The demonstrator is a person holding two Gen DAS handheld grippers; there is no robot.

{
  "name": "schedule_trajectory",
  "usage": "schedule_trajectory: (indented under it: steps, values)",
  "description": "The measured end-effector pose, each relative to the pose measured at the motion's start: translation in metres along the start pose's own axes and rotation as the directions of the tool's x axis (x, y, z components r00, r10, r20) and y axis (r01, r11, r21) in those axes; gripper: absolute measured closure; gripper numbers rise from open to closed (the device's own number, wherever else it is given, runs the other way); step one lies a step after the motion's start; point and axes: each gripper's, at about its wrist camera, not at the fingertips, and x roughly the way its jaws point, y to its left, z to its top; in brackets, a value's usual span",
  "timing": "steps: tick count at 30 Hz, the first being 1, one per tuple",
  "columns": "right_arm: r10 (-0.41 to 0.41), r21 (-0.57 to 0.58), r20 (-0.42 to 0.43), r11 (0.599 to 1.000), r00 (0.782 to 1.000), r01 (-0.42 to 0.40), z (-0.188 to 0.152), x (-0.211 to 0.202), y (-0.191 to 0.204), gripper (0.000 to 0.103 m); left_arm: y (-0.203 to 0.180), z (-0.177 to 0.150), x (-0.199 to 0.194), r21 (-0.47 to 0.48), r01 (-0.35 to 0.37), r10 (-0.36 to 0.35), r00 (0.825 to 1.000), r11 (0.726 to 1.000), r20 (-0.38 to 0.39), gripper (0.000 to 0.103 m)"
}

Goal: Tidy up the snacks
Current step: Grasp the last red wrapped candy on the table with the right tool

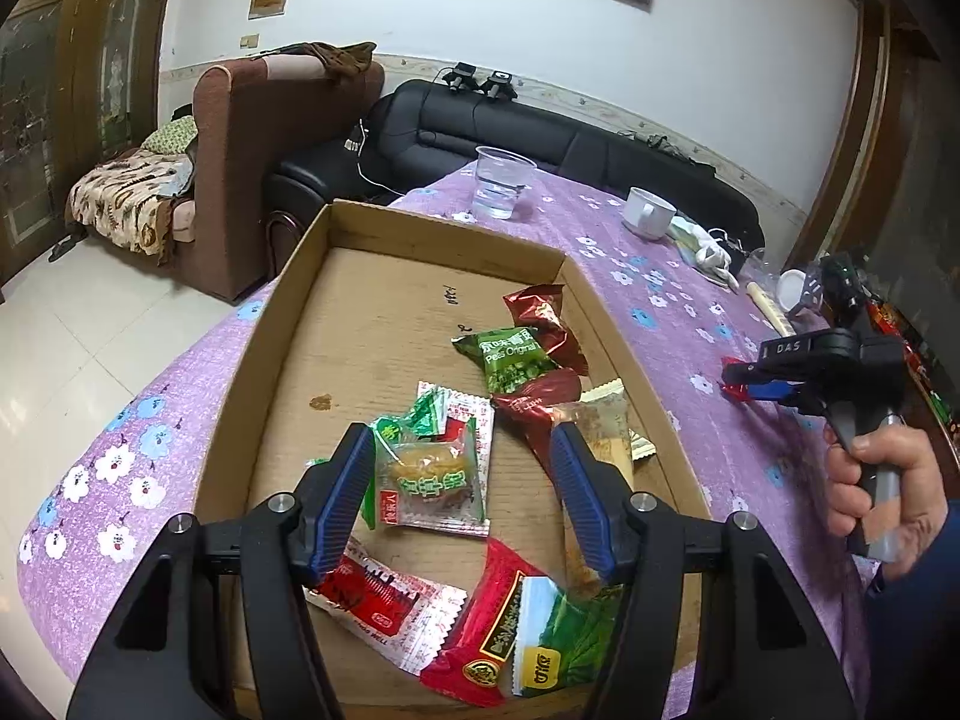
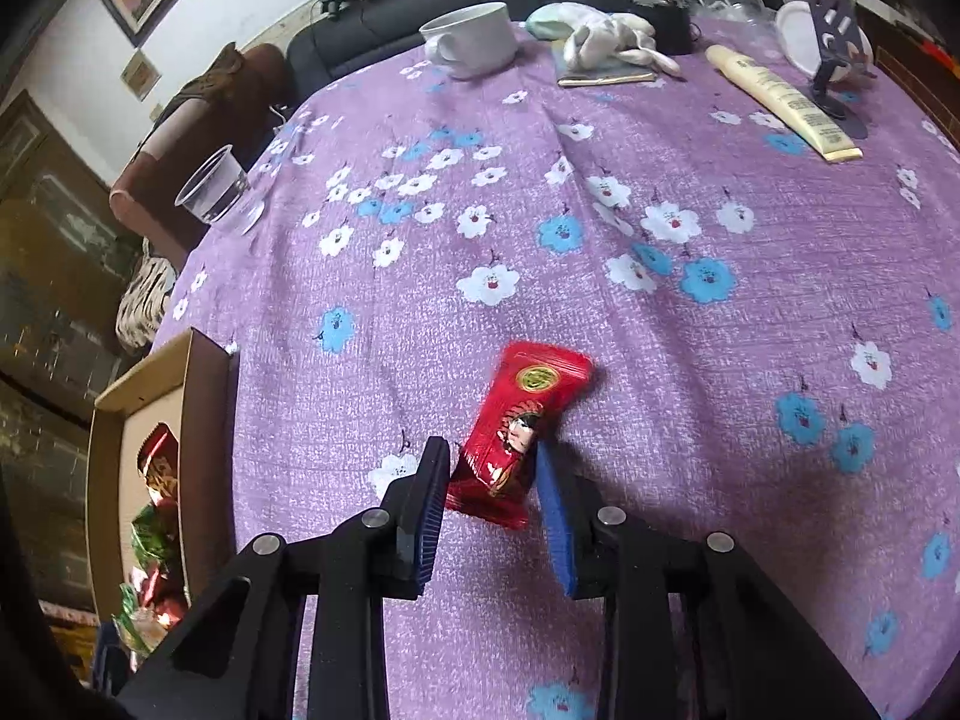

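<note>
A shallow cardboard box (image 1: 282, 312) lies on the purple flowered tablecloth and holds several snack packets. My left gripper (image 1: 459, 450) is open above the box, its fingers either side of a clear green-edged pastry packet (image 1: 429, 480) lying inside. My right gripper (image 2: 492, 468) is over the cloth to the right of the box, its fingers around the lower end of a red snack packet (image 2: 522, 426); it looks closed on it. In the left wrist view the right gripper (image 1: 750, 381) shows at the right with the red packet in its tip. The box edge shows in the right wrist view (image 2: 204, 420).
A clear plastic cup (image 1: 501, 180) with water stands beyond the box. A white mug (image 2: 474, 39), a white cloth (image 2: 606, 36), a cream tube (image 2: 780, 99) and a dark stand (image 2: 831, 54) sit at the far side. Sofas lie behind the table.
</note>
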Motion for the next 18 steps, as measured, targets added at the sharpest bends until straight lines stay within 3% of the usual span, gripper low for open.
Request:
schedule_trajectory:
  steps: [9,18]
  values:
    - [0.085,-0.033,0.016,0.996,0.996,-0.084,-0.016,-0.012,-0.020,0.082,-0.019,0.008,-0.008,0.019,0.002,-0.002,1.000,1.000,0.003,0.043]
    - [0.122,-0.151,0.012,0.981,0.992,-0.119,-0.068,-0.042,-0.023,0.082,-0.066,0.017,-0.012,0.085,0.074,-0.071,0.997,0.994,-0.038,0.043]
